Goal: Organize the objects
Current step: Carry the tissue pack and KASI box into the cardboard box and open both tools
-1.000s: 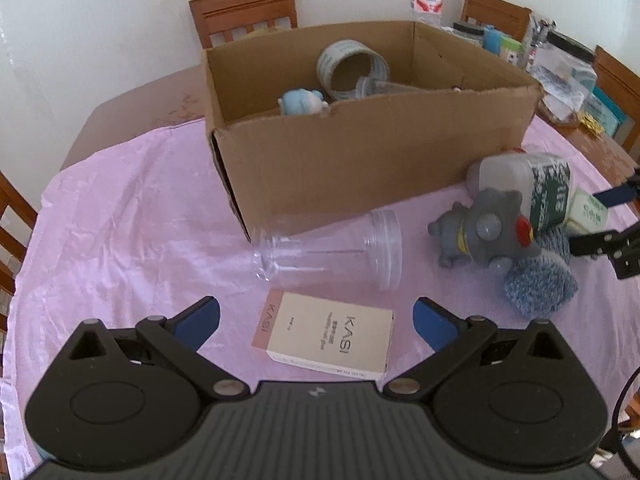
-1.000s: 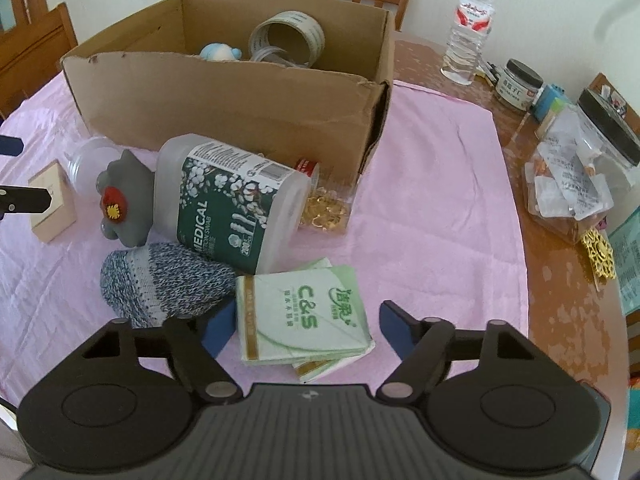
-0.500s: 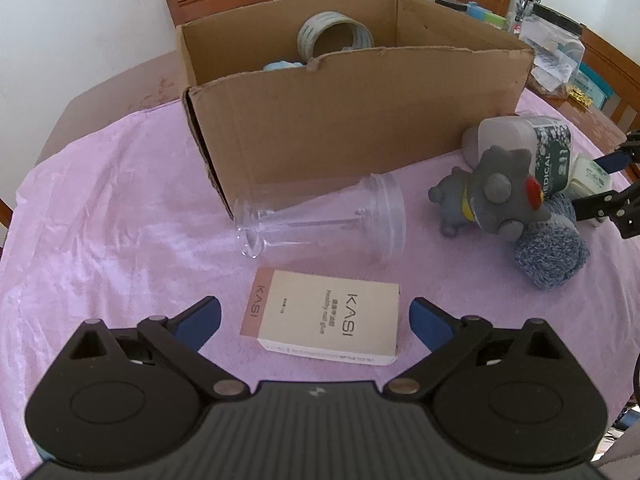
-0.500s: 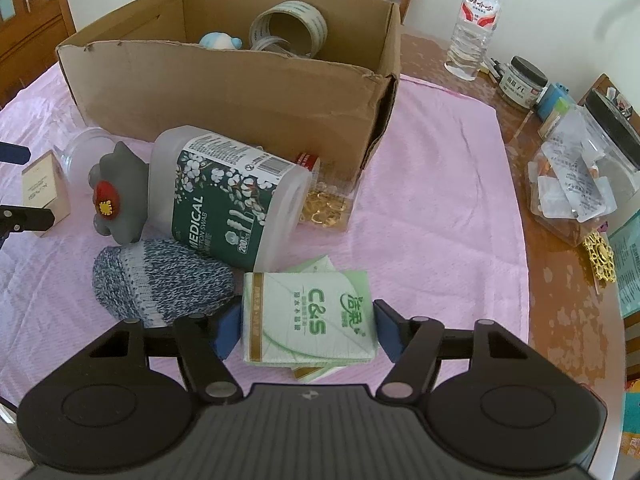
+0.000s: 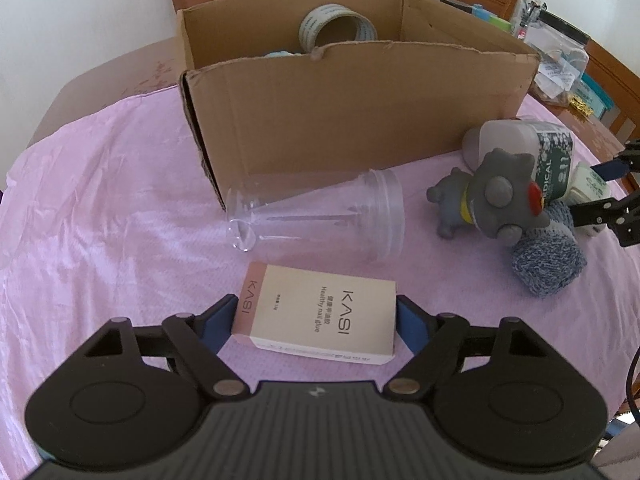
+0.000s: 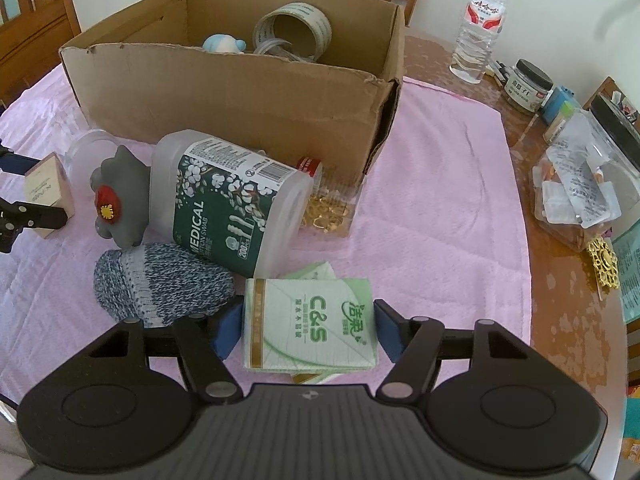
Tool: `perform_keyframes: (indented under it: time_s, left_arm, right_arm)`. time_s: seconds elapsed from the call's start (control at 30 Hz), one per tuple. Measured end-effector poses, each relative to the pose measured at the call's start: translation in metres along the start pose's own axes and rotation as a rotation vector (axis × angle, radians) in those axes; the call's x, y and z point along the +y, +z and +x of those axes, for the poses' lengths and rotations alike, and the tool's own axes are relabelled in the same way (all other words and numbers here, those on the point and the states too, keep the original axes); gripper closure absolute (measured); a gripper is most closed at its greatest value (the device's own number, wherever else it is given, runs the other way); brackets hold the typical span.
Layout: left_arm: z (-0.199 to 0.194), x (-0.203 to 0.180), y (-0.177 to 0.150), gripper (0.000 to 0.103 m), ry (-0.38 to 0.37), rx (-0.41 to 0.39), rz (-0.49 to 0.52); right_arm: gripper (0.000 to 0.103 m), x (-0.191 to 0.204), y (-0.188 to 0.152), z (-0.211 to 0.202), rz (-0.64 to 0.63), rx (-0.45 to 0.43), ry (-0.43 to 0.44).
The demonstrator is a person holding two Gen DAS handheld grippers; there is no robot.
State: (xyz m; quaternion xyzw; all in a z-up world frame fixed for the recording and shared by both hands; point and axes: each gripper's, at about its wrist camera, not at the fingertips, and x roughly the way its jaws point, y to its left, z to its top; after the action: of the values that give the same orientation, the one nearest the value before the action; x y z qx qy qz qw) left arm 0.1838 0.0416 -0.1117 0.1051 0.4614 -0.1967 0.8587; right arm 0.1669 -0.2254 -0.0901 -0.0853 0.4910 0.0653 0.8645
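Note:
A beige KASI box [image 5: 320,312] lies flat on the pink cloth [image 5: 120,208], just before a clear plastic cup [image 5: 316,216] on its side. My left gripper [image 5: 316,316] straddles the box with its jaws closing, and both blue pads [image 5: 222,320] meet its two ends. My right gripper [image 6: 308,330] is shut on a green C&S tissue pack [image 6: 310,320], which rests on the cloth over a second pack. Behind stands an open cardboard box [image 6: 224,92] holding a tape roll [image 6: 296,28] and a small blue toy [image 6: 224,44].
A grey toy [image 6: 120,204], a medical swab jar [image 6: 228,208], a knitted blue-grey roll [image 6: 160,284] and a bag of gold clips [image 6: 328,212] lie between the grippers. At the right sit a water bottle [image 6: 480,28] and a clear tub [image 6: 580,184]. Wooden chairs ring the table.
The left gripper's jaws have drawn in from wide apart to the ends of the KASI box. The right gripper's jaws narrowed onto the tissue pack early on and have held since.

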Motion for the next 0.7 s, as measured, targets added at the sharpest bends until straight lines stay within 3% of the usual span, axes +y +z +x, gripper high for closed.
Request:
perform_keyframes:
  time_s: [0.47, 0.7]
  left_arm:
    - [-0.022, -0.004, 0.007, 0.021, -0.010, 0.031, 0.077]
    - [-0.051, -0.001, 0.023, 0.021, -0.029, 0.018, 0.099]
  right_arm:
    - [0.034, -0.001, 0.011, -0.017, -0.010, 0.010, -0.004]
    - [0.034, 0.000, 0.024, -0.035, -0.020, 0.006, -0.008]
